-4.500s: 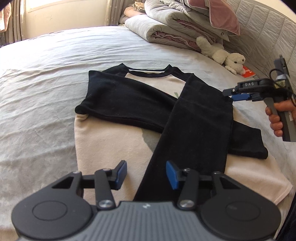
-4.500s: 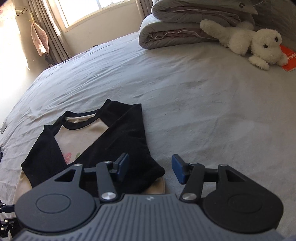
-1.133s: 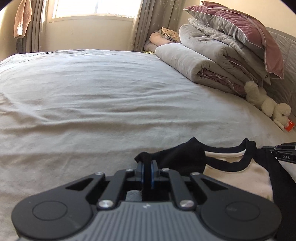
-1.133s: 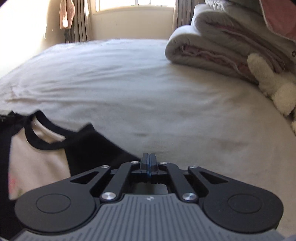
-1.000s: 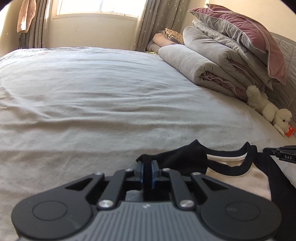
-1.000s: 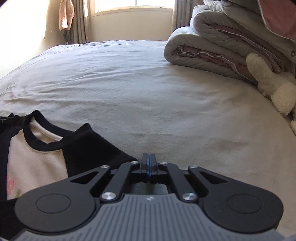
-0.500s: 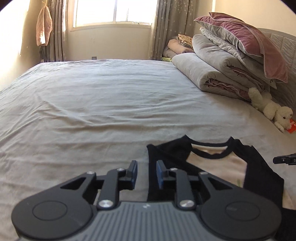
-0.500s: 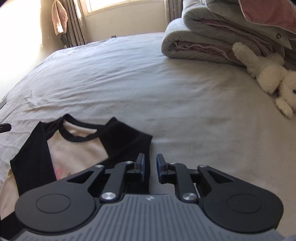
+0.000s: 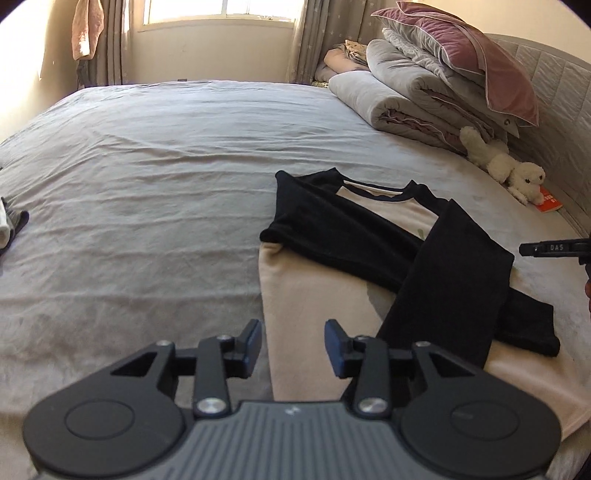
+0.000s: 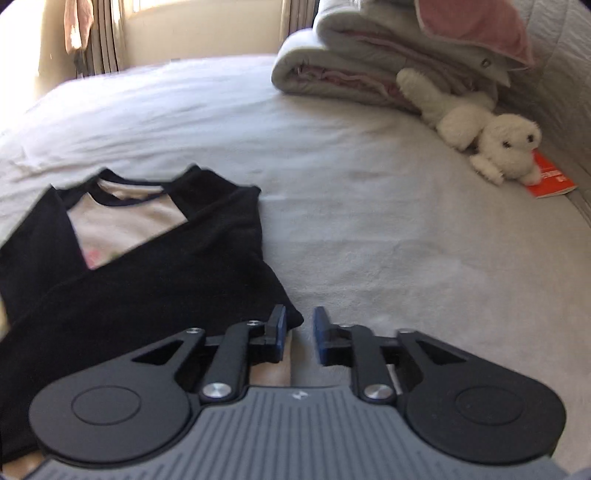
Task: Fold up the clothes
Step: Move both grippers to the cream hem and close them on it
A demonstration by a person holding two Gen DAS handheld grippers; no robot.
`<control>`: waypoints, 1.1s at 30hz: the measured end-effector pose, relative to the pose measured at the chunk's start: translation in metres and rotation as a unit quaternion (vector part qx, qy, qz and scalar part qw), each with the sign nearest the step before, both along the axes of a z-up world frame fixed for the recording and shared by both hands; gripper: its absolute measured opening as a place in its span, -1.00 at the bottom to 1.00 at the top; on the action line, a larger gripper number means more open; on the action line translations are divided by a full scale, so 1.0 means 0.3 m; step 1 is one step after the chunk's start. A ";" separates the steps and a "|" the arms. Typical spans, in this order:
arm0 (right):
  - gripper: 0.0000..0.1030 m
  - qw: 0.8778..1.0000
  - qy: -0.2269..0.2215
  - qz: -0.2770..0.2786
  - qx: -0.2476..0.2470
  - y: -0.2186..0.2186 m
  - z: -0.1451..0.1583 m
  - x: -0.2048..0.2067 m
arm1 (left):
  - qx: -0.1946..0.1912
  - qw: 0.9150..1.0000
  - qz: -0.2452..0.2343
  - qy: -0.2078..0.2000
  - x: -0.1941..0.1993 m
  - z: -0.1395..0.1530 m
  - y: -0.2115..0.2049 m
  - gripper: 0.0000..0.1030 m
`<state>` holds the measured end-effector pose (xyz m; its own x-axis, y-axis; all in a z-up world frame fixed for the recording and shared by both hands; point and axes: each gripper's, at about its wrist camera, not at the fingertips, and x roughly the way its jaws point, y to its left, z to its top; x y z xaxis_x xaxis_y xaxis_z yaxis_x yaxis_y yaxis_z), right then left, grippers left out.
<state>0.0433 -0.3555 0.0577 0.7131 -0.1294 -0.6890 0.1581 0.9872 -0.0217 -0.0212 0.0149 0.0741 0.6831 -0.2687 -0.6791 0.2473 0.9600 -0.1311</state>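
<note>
A cream shirt with black raglan sleeves [image 9: 332, 280] lies flat on the grey bed [image 9: 147, 177], both long sleeves folded across its front and crossing. My left gripper [image 9: 293, 341] hovers over the shirt's lower left edge, its jaws opening with nothing between them. In the right wrist view the same shirt [image 10: 155, 258] fills the left half. My right gripper [image 10: 298, 332] hangs just off the folded sleeve's right edge, jaws opening and empty. The right gripper's tip [image 9: 546, 248] shows at the left view's right border.
Folded grey quilts and a mauve pillow [image 9: 443, 88] are stacked at the headboard. A white plush dog [image 10: 491, 142] lies beside an orange booklet [image 10: 550, 179]. Some dark and white cloth [image 9: 11, 225] sits at the bed's left edge. A window [image 9: 218, 14] is behind.
Both grippers let go of the shirt's shoulder corners, opened and pulled back toward the hem, so more of the shirt shows. The shirt lies still with its sleeves crossed.
</note>
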 end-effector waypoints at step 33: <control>0.21 0.986 0.005 -0.032 0.162 0.031 -0.114 -0.672 | -0.025 0.999 0.010 0.032 -0.372 -0.114 0.179 0.05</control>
